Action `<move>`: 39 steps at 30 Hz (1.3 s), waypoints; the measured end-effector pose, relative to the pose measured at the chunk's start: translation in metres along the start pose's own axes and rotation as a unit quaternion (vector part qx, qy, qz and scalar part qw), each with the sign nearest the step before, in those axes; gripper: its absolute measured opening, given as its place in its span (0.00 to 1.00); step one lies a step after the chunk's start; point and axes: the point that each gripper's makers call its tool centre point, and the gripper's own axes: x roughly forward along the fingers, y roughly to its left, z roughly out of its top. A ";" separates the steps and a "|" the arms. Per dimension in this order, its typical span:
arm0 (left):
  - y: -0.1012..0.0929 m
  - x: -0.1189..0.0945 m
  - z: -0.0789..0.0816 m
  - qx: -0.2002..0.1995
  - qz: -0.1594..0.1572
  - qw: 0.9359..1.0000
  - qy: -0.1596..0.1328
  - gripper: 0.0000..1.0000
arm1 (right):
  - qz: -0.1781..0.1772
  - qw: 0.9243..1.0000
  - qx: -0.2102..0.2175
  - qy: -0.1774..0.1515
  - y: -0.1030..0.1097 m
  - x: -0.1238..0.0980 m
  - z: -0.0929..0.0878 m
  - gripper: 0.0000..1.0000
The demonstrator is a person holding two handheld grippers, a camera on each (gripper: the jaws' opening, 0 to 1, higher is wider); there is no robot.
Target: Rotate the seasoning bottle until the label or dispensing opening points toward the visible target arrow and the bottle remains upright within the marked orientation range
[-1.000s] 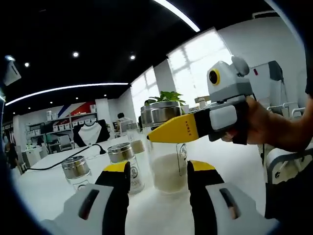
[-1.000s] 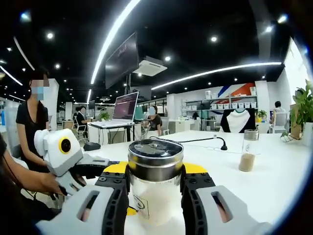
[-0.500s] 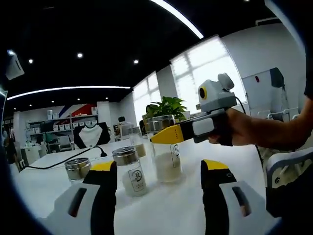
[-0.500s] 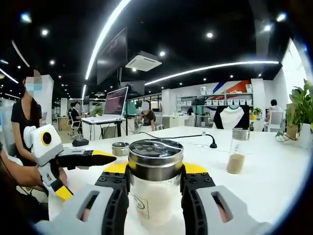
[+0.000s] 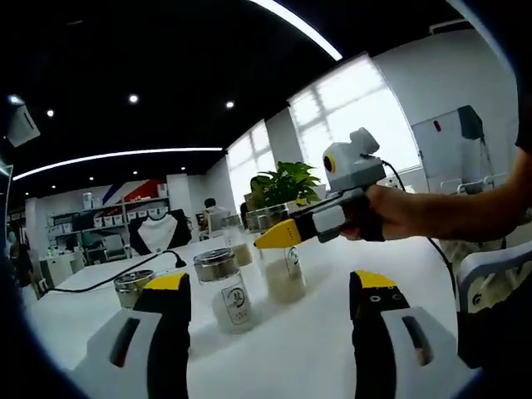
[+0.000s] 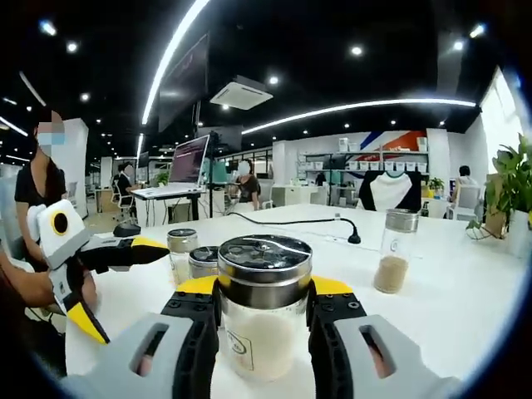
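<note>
Right gripper view shows your right gripper [image 6: 263,320] clenched on the seasoning bottle [image 6: 263,309], its jaws pressed to either side just under the steel lid [image 6: 264,270], with the bottle upright on the white table [image 6: 449,291]. Your left gripper [image 5: 270,328] is released, jaws wide apart, well back from that bottle and nearer a smaller labelled jar [image 5: 225,290] beside it. No target arrow can be made out near the bottle, so you cannot confirm alignment; judging by the firm hold, the turning seems underway, with final orientation and letting go left to do.
</note>
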 end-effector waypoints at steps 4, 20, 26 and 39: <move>0.002 -0.001 0.001 0.007 0.006 1.000 -0.004 0.84 | 0.006 1.000 0.008 -0.001 -0.004 -0.003 -0.001 0.39; 0.003 -0.001 -0.001 0.012 0.009 1.000 0.003 0.84 | 0.028 1.000 0.009 -0.010 0.001 -0.001 0.002 0.39; 0.008 -0.002 0.001 0.022 0.026 0.999 -0.002 0.88 | 0.020 1.000 0.010 -0.005 0.004 -0.001 0.003 0.39; 0.015 -0.003 0.003 0.014 0.040 0.999 -0.006 0.97 | -0.008 0.999 0.014 -0.030 -0.001 -0.001 0.003 0.39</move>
